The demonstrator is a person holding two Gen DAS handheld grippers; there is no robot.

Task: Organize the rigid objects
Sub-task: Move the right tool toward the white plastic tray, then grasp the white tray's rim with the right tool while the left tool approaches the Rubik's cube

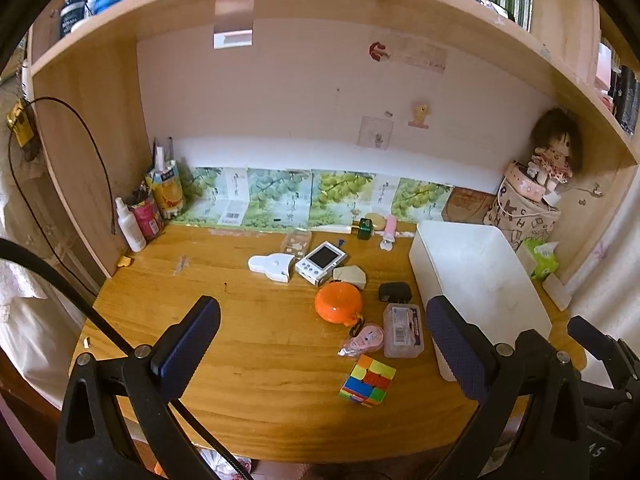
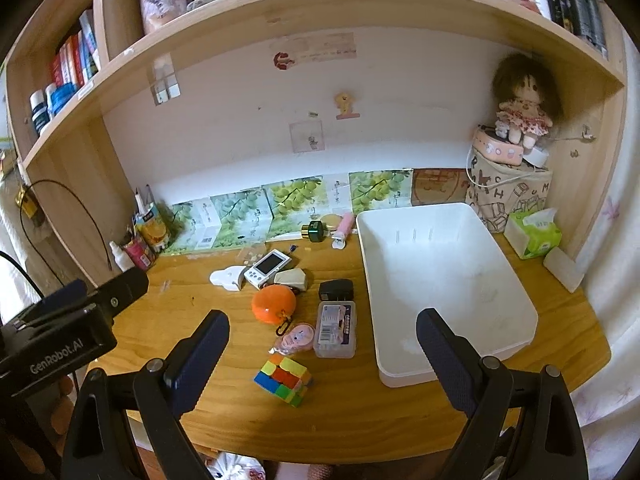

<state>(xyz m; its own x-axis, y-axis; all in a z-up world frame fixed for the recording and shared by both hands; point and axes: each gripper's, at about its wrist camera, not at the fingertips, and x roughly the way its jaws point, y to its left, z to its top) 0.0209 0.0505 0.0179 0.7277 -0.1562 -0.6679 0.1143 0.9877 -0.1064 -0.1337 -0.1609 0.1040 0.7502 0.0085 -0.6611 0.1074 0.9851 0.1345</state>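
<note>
both grippers are hovering over the near edge of the wooden desk [image 2: 224, 296], the left gripper [image 1: 324, 344] and the right gripper [image 2: 323, 356] each spread wide with nothing between the fingers. the small objects are lying in a loose cluster mid-desk: a colourful cube [image 2: 283, 380] nearest, a clear plastic case [image 2: 335, 329] just beyond, an orange ball [image 2: 273, 303] further back. the white bin [image 2: 516, 280] is sitting empty just to their right.

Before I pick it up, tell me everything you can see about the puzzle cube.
The puzzle cube is a stickerless plastic three-by-three, scrambled, showing red, yellow, blue, green, orange and pink tiles. It rests flat on the wooden desk, turned corner-on to the cameras, at the front of the clutter, just in front of the pink packet. No gripper touches it.
</note>
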